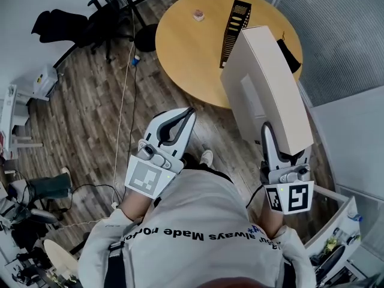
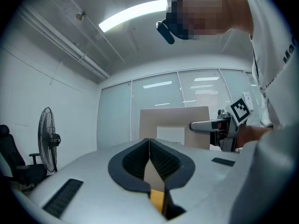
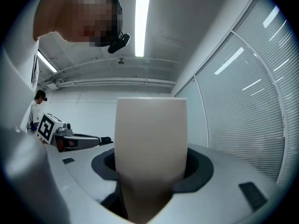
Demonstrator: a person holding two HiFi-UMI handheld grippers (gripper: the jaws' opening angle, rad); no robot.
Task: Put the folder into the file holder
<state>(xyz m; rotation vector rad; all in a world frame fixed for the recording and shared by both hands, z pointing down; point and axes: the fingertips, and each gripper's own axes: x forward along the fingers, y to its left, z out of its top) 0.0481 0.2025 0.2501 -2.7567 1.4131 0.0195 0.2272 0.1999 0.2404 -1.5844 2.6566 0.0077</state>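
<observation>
A thick beige folder (image 1: 264,89) stands upright in front of me, and my right gripper (image 1: 267,129) is shut on its near lower edge. In the right gripper view the folder (image 3: 150,139) fills the gap between the jaws. A black slotted file holder (image 1: 235,24) stands on the round wooden table (image 1: 186,50), just beyond the folder's top. My left gripper (image 1: 190,111) is to the left of the folder, over the floor. It is shut, its pads meeting with nothing held (image 2: 149,143). The left gripper view shows the folder (image 2: 174,125) from the side.
A small object (image 1: 198,15) lies on the table behind the file holder. A black office chair (image 1: 90,20) and floor cables (image 1: 123,101) are at the left. A white cabinet (image 1: 339,218) stands at the right. A pedestal fan (image 2: 46,136) stands by the wall.
</observation>
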